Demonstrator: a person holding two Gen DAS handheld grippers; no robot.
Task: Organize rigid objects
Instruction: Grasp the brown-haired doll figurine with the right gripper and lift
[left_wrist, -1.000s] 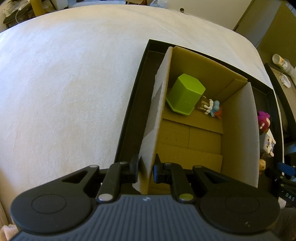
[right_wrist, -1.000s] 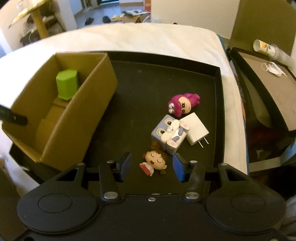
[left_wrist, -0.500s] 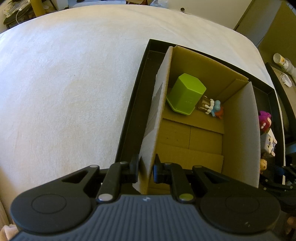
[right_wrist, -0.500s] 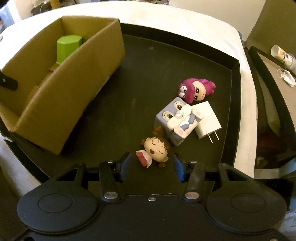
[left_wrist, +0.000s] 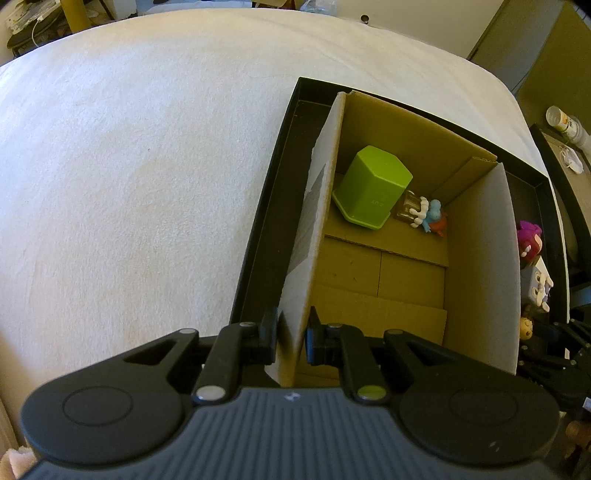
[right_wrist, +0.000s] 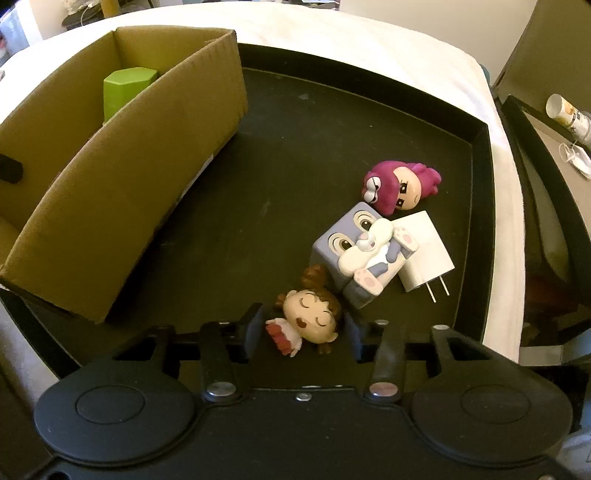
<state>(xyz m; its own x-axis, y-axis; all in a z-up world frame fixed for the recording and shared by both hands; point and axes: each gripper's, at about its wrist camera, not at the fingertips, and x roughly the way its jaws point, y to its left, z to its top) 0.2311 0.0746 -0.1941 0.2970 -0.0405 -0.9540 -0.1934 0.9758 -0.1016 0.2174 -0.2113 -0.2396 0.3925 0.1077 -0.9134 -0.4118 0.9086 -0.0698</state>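
My left gripper (left_wrist: 291, 325) is shut on the near wall of the cardboard box (left_wrist: 317, 221), which stands in the black tray (left_wrist: 258, 240). Inside the box lie a green hexagonal container (left_wrist: 371, 186) and a small blue and orange figurine (left_wrist: 432, 218). In the right wrist view my right gripper (right_wrist: 303, 328) is low over the tray floor (right_wrist: 295, 147). Its jaws are closing around a brown-haired doll (right_wrist: 312, 319), with thin gaps still showing at both pads. Just beyond lie a grey bunny cube (right_wrist: 354, 243), a white charger (right_wrist: 424, 251) and a purple-haired figure (right_wrist: 400, 186).
The tray rests on a white cloth-covered surface (left_wrist: 129, 166). The box (right_wrist: 129, 184) fills the tray's left part. To the right stands a second dark-rimmed tray (right_wrist: 546, 147) with a can (right_wrist: 565, 114) on it. Room clutter shows at the far edge.
My right gripper has come down closer to the tray, and its fingers have narrowed around the brown-haired doll. My left gripper and the box have not moved.
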